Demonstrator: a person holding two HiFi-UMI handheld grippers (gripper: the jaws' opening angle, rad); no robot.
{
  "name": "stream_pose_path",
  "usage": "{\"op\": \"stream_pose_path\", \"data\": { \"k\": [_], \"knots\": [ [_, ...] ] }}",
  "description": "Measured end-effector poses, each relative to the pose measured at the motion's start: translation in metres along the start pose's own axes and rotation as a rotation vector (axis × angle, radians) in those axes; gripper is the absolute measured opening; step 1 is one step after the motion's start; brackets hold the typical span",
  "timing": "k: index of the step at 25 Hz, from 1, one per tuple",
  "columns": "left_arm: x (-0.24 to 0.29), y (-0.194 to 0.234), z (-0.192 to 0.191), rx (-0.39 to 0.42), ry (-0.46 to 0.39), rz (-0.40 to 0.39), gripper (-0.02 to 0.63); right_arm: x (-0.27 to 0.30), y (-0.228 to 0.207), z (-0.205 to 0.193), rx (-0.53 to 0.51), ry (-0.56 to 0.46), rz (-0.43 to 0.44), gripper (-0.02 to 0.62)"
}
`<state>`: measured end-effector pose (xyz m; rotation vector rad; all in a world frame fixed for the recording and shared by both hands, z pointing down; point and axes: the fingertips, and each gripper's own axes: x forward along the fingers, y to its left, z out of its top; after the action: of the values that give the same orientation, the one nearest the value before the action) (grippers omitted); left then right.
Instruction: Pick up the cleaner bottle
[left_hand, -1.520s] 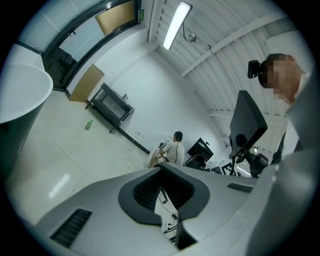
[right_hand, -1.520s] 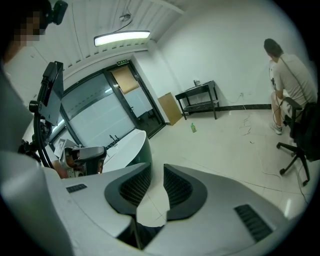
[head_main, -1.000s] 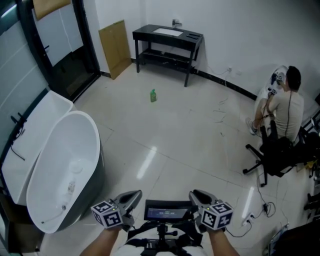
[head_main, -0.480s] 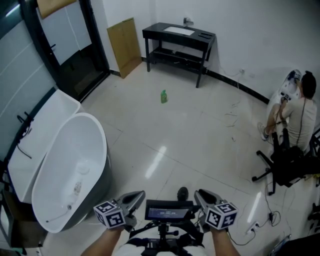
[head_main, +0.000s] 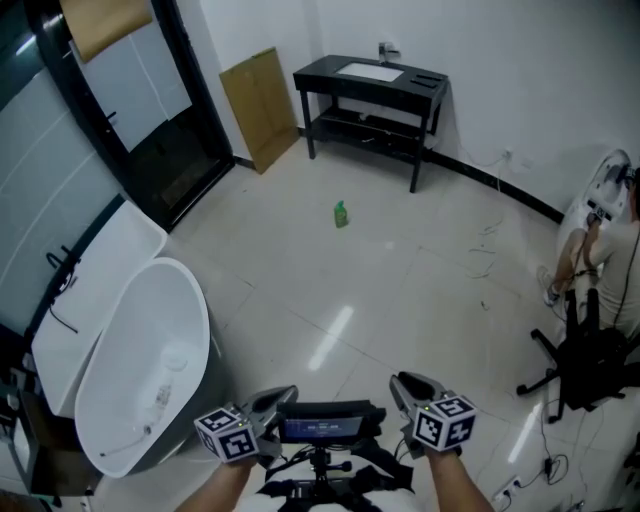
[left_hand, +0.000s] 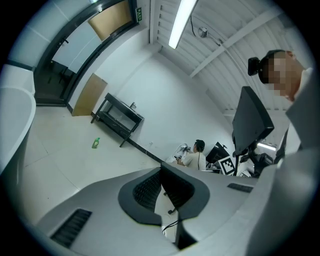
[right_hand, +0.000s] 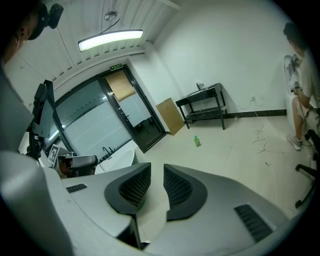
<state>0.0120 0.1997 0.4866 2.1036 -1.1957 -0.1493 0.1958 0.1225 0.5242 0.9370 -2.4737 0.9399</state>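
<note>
- Pale tiled floor (head_main: 400, 290) fills my head view, glossy, with ceiling light reflecting off it.
- Black table (head_main: 375, 75) stands against the far white wall, and a brown cardboard panel (head_main: 260, 105) leans on the wall to its left.
- I see the cleaner bottle (head_main: 341, 214), small and green, standing upright alone on the open floor in front of the table, well apart from both grippers.
- On my left a white bathtub (head_main: 120, 370) sits beside a dark-framed glass door (head_main: 150, 120).
- On the far right a person (head_main: 620, 250) sits facing away, with a black office chair (head_main: 585, 365) just beside them and loose cables on the tiles nearby.
- My left gripper (left_hand: 161, 171) is held low at the bottom of the head view. In its own view the jaw tips meet with nothing pinched, and a sliver of floor shows lower down.
- My right gripper (right_hand: 157, 171) is level with it on the other side. Its jaws stand a narrow slit apart, with only floor visible through the gap.
- Both gripper views catch the bottle as a small green speck far ahead.
</note>
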Motion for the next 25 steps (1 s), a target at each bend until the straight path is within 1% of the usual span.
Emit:
{"op": "stream_pose_path", "data": {
  "k": [2,5,12,15,20,25],
  "knots": [
    [0.027,-0.005,0.007,0.004,0.001,-0.008,-0.009,0.001,-0.021,0.015,-0.010,0.009,-0.002,0.084],
    [0.054,-0.003,0.013,0.003,0.007,0.002,-0.009,0.004,-0.042,0.031,-0.014,0.016,-0.002,0.084],
    [0.098,0.003,0.024,-0.002,0.017,0.016,-0.009,0.010,-0.082,0.041,0.009,0.041,-0.004,0.084],
    [0.110,0.008,0.033,-0.004,0.017,0.018,-0.009,0.018,-0.090,0.047,0.019,0.053,0.001,0.084],
    [0.125,0.024,0.048,-0.013,0.021,0.013,-0.009,0.036,-0.093,0.070,0.012,0.046,0.005,0.084],
    [0.141,0.048,0.067,-0.027,0.020,-0.027,-0.009,0.057,-0.104,0.087,0.018,0.038,-0.036,0.084]
  ]
}}
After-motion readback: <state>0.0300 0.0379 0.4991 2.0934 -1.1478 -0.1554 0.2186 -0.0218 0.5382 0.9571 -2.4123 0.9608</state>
